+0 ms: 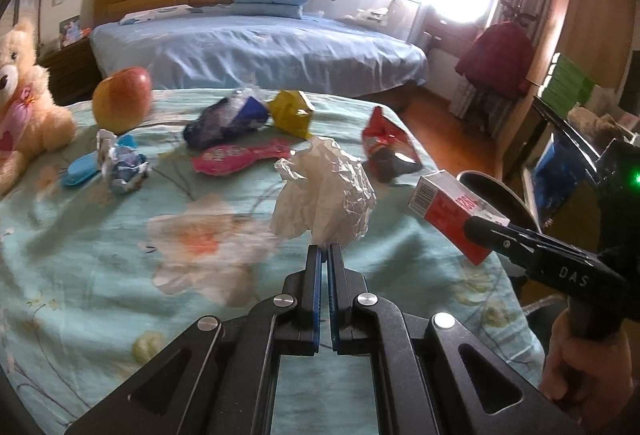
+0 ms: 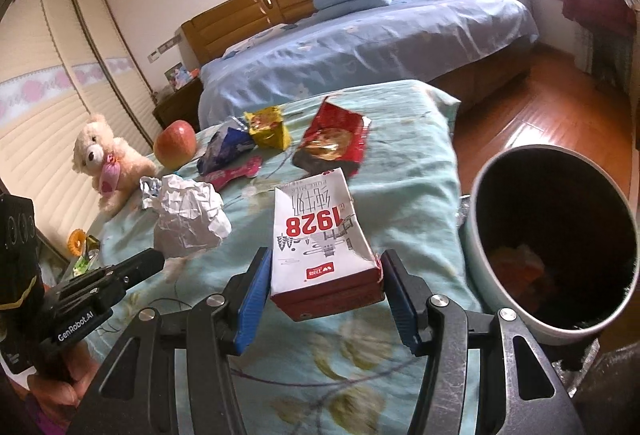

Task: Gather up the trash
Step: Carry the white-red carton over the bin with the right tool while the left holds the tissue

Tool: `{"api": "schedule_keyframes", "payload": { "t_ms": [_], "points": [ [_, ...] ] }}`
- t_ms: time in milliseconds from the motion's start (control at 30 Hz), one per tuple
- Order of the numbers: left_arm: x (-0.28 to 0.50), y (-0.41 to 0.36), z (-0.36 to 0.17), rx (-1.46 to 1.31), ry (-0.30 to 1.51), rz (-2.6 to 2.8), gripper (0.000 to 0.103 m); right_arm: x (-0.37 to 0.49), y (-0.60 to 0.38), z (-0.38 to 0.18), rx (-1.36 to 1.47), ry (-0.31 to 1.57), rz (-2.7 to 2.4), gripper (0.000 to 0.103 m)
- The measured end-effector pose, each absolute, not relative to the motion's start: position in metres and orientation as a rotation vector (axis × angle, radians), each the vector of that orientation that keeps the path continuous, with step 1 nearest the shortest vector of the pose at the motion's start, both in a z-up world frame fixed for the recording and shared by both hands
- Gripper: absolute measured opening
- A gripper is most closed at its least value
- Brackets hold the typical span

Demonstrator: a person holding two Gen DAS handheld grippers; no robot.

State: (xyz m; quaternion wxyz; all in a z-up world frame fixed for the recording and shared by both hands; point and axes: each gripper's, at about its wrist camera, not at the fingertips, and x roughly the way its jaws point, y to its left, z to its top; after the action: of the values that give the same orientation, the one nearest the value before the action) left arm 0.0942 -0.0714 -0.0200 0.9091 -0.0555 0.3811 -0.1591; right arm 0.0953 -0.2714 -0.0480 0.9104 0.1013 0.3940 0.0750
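My left gripper [image 1: 324, 249] is shut on a crumpled white paper ball [image 1: 325, 195] and holds it above the floral cloth; it also shows in the right wrist view [image 2: 188, 215]. My right gripper [image 2: 324, 267] is shut on a red and white milk carton [image 2: 320, 247], seen at the right in the left wrist view [image 1: 452, 213]. A dark trash bin [image 2: 556, 251] stands just right of the carton. Loose wrappers lie further back: red [image 2: 332, 139], yellow [image 2: 269, 127], blue [image 2: 224, 151], pink [image 2: 236, 173], and a foil one [image 1: 122, 167].
An apple [image 1: 122, 103] and a teddy bear [image 1: 20, 103] sit at the table's far left. A blue clip-like object [image 1: 82, 171] lies by the foil wrapper. A blue bed [image 1: 256, 51] stands behind. Wooden floor [image 2: 532, 107] lies to the right.
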Motion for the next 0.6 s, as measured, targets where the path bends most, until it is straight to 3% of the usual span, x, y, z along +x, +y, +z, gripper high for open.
{"api": "schedule_keyframes", "payload": {
  "t_ms": [600],
  "points": [
    [0.103, -0.133, -0.019, -0.074, 0.793, -0.439, 0.001, 0.07, -0.334, -0.042, 0.263, 0.78, 0.032, 0.056]
  ]
}}
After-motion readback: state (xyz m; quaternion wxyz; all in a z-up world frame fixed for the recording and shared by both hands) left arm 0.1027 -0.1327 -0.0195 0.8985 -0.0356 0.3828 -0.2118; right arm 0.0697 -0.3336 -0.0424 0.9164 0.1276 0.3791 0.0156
